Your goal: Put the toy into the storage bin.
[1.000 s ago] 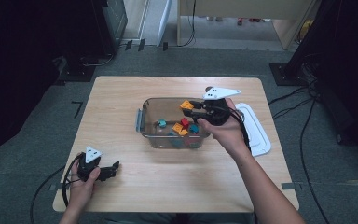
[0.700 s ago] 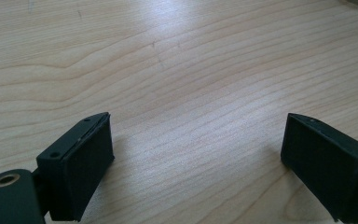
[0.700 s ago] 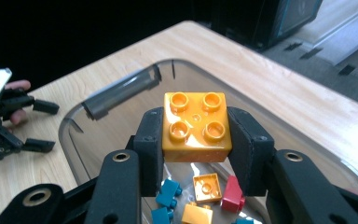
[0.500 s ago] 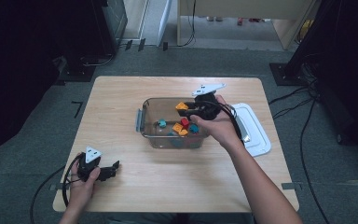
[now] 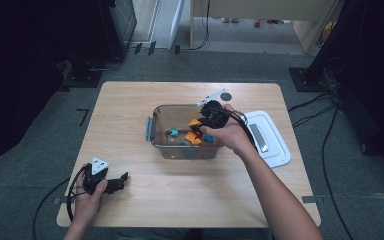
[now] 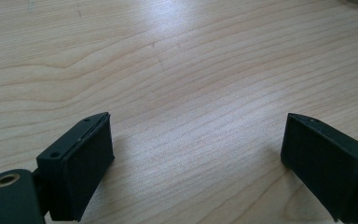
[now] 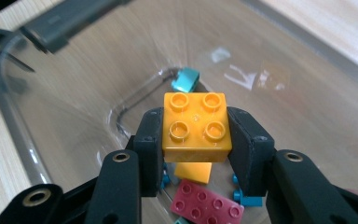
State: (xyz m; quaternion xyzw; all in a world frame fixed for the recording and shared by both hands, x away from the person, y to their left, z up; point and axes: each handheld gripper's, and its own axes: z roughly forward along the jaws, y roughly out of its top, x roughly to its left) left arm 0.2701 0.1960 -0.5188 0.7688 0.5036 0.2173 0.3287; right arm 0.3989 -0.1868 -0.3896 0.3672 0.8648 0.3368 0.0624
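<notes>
Left gripper [image 5: 121, 180]: a hand is resting it on the near left part of the wooden table [image 5: 130, 115], well apart from the container. In the left gripper view its two black jaws are standing wide apart with bare wood between them; they are gripping nothing.

Clear container [image 5: 155, 131]: it is sitting at the middle of the table, a grey latch on its left end. A teal brick [image 5: 173, 132] is lying on the floor of the container towards that end; in the right gripper view the same teal brick [image 7: 186, 79] is showing beyond the held piece.

Orange brick [image 7: 195, 126]: a four-stud square block, studs facing the camera in the right gripper view. It is hanging inside the container, above the loose pieces, pinched on two opposite sides.

Loose pieces below it: a second orange piece [image 7: 193, 171] and a dark red brick [image 7: 206, 205] are lying on the bottom of the container, with small teal bits just beside them.

Right gripper [image 5: 203, 124]: the person's right hand is holding it over the right half of the container, tips angling down into it. Its jaws are partly closed and pressing on the orange brick from both sides.

White lid [image 5: 270, 140]: it is lying flat on the table just to the right of the container, beside the right hand.
</notes>
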